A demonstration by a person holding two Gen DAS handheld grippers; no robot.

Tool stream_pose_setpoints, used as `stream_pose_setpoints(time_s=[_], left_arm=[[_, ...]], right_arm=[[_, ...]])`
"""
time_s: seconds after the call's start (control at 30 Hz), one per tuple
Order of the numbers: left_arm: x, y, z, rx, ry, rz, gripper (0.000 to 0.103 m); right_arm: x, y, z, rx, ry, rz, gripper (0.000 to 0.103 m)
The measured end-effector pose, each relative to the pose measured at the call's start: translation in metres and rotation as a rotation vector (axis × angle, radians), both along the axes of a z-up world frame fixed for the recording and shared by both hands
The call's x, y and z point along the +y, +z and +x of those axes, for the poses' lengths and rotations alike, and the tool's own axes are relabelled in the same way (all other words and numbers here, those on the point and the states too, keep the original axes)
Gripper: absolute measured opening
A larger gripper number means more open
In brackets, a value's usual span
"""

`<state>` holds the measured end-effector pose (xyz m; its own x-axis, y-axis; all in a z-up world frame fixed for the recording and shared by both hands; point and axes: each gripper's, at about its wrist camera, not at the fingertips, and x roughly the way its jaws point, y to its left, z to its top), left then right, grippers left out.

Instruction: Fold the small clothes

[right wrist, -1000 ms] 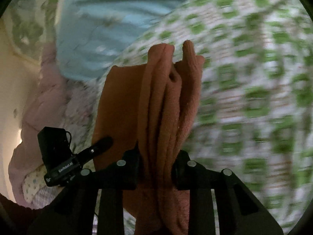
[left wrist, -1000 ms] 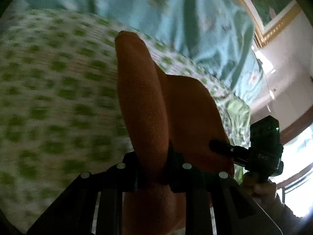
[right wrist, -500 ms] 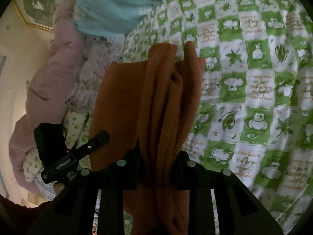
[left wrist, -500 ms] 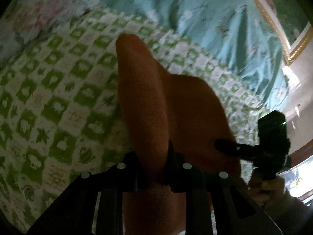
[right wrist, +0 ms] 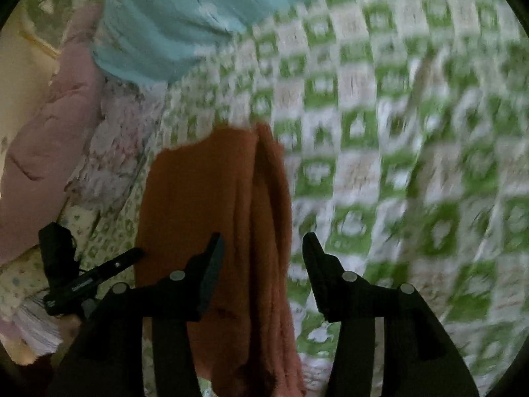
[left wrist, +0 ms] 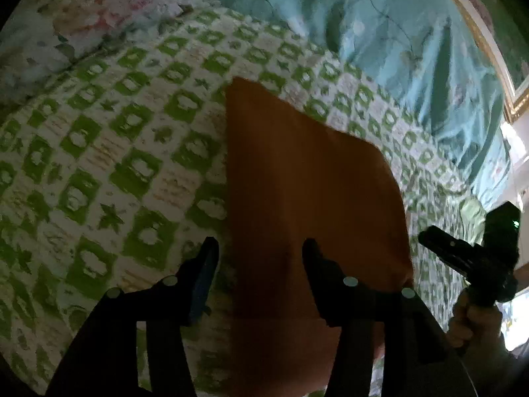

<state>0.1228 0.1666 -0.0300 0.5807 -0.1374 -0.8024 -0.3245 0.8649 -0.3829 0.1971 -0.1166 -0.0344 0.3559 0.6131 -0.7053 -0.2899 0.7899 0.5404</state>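
An orange cloth point(left wrist: 307, 192) lies flat on the green-and-white checked bedspread point(left wrist: 125, 152). My left gripper point(left wrist: 261, 251) is open, its fingers spread over the cloth's near left edge, holding nothing. In the right wrist view the same orange cloth point(right wrist: 215, 211) lies on the bedspread point(right wrist: 396, 165) with a lengthwise fold along its right side. My right gripper point(right wrist: 263, 248) is open over that folded edge and empty. Each gripper shows in the other's view: the right one point(left wrist: 476, 258) at the cloth's far side, the left one point(right wrist: 86, 278) at lower left.
A turquoise quilt point(left wrist: 380, 33) lies bunched at the head of the bed. A floral pillow point(left wrist: 82, 16) sits at upper left. A pink padded blanket point(right wrist: 43, 139) lies beside the bed. A gold-framed picture point(left wrist: 489, 49) hangs on the wall.
Both grippers were shut on the orange cloth, holding it up. Now both have opened and let go, and the cloth lies spread on the bedspread.
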Motion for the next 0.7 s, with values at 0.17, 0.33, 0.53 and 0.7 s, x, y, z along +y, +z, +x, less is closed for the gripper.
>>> stream_pose_setpoints(time_s=[0.17,0.33,0.53,0.7], left_arm=[[0.004,-0.004,0.008,0.033,0.019,0.008,0.055],[0.003,-0.014,0.02,0.067,0.023,-0.017,0.055],[-0.01,-0.012,0.033,0.079,-0.033,-0.016,0.055],[-0.019,-0.024,0.045,0.127,-0.06,-0.014,0.055]], right_arm=[[0.034,-0.004,0.006,0.03,0.084,-0.024,0.038],[0.037,-0.03,0.016,0.132,0.042,0.012,0.011],[0.009,0.018,0.009,0.031,0.042,0.145,0.01],[0.008,-0.03,0.015,0.119,0.022,-0.01,0.01]])
